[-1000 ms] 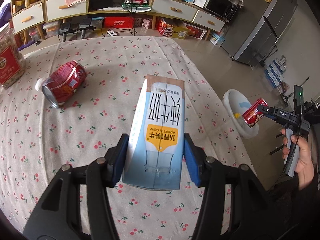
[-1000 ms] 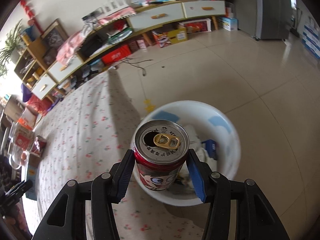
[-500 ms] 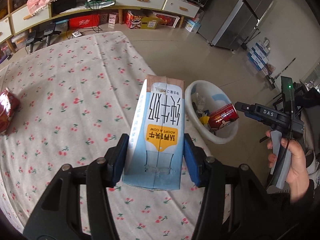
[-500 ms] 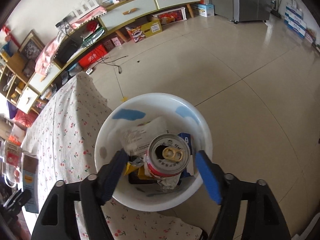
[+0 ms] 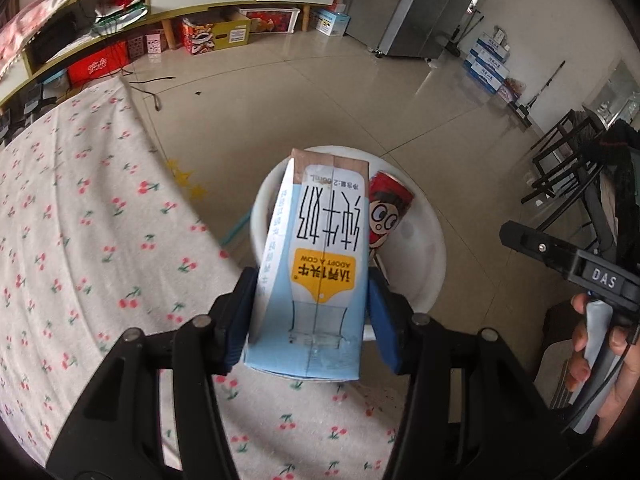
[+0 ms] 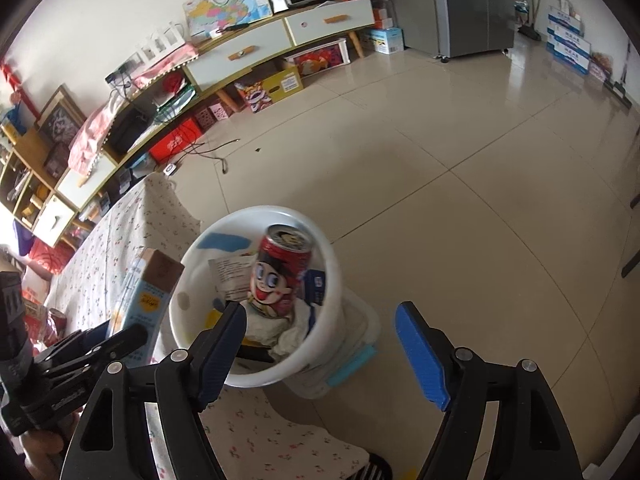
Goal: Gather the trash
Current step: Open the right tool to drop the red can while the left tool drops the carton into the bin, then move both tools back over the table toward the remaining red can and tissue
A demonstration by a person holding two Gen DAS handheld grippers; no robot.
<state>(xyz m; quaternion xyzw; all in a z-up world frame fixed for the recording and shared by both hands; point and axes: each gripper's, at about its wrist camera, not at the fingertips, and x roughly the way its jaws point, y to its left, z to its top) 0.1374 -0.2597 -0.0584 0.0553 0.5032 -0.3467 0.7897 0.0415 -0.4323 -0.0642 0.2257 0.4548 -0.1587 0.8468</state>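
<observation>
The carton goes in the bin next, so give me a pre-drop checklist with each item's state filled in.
1. Milk carton clamped in left gripper: ok.
2. Carton over white bin mouth: cannot tell; it overlaps the bin in the left wrist view but shows beside the rim in the right.
3. Right gripper empty, jaws opening: ok.
4. Red can inside the bin: ok.
5. Room left in the bin: ok.

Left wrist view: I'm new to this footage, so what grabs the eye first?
A tall blue-and-white milk carton fills the centre, clamped upside down in the left gripper at the cherry-print tablecloth's edge. Behind it, on the floor, a white plastic bin holds a red cartoon-face can.
</observation>
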